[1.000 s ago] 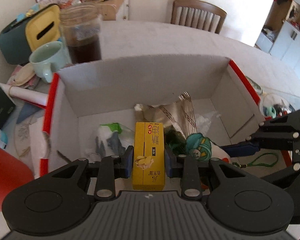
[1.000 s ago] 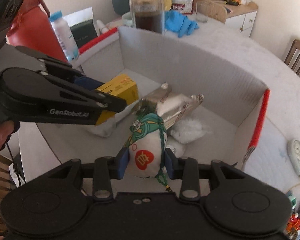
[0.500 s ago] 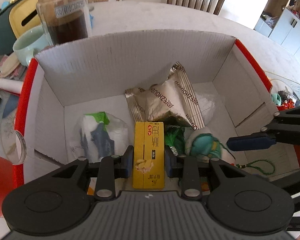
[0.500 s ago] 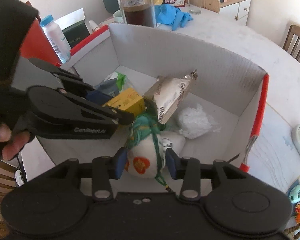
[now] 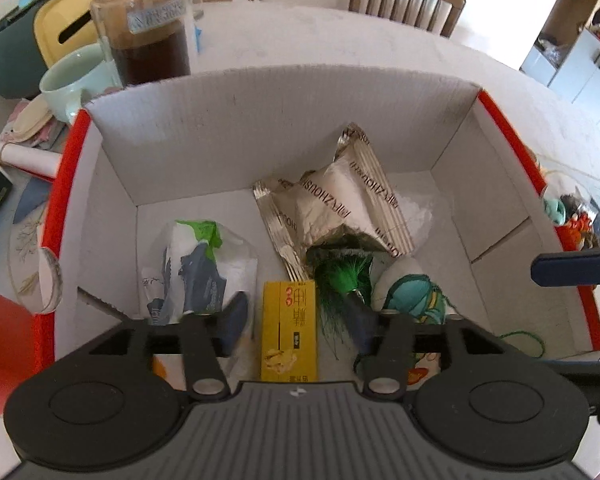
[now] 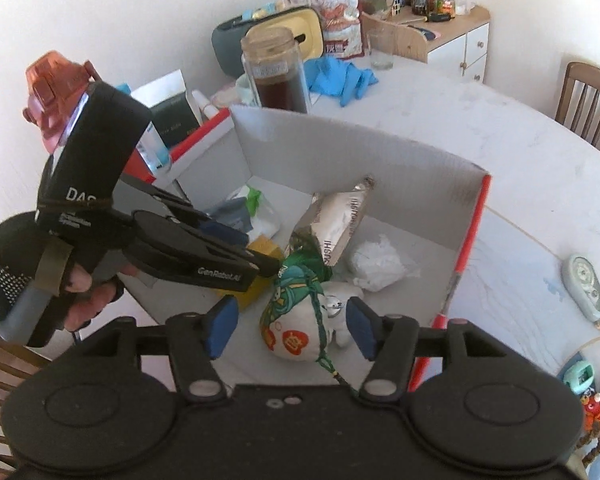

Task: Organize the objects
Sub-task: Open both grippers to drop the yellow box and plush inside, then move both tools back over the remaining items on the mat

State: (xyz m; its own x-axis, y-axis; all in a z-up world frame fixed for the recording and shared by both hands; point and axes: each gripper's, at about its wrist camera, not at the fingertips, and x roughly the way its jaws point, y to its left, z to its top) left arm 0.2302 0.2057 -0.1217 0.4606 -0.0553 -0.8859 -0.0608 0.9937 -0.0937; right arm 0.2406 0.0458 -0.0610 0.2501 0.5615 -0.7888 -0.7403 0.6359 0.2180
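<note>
Currently, my inventory from both wrist views.

Item one: white cardboard box with red outer edges (image 5: 452,120), standing open on the pale worktop (image 5: 340,40). All task items lie inside it.

Item two: yellow carton (image 5: 289,332), flat on the box floor at 6 o'clock in the left wrist view. My left gripper (image 5: 296,320) straddles it; its jaws are opening, and the blue pads stand clear of the carton on both sides, so I have no hold on it.

Item three: white pouch with a teal-green top and red emblem (image 6: 296,320), lying on the box floor with a green cord trailing toward 6 o'clock. My right gripper (image 6: 290,326) is over it; its jaws are opening too, with a visible gap between each pad and the pouch. Nothing is gripped.

Item four: silver foil packet (image 5: 340,208), propped at a tilt near the box centre, at 12 o'clock from the carton.

Item five: green tassel (image 5: 342,280), just beside the carton at its 2 o'clock, under the foil packet's lower edge.

Item six: clear wrapper with green and blue print (image 5: 198,264), at 10 o'clock from the carton.

Item seven: crumpled white plastic (image 6: 376,264), at 2 o'clock from the pouch.

Outside the box: glass jar of dark liquid (image 5: 148,28) and pale green mug (image 5: 80,80) at 11 o'clock in the left wrist view; blue gloves (image 6: 340,76) behind the jar.
</note>
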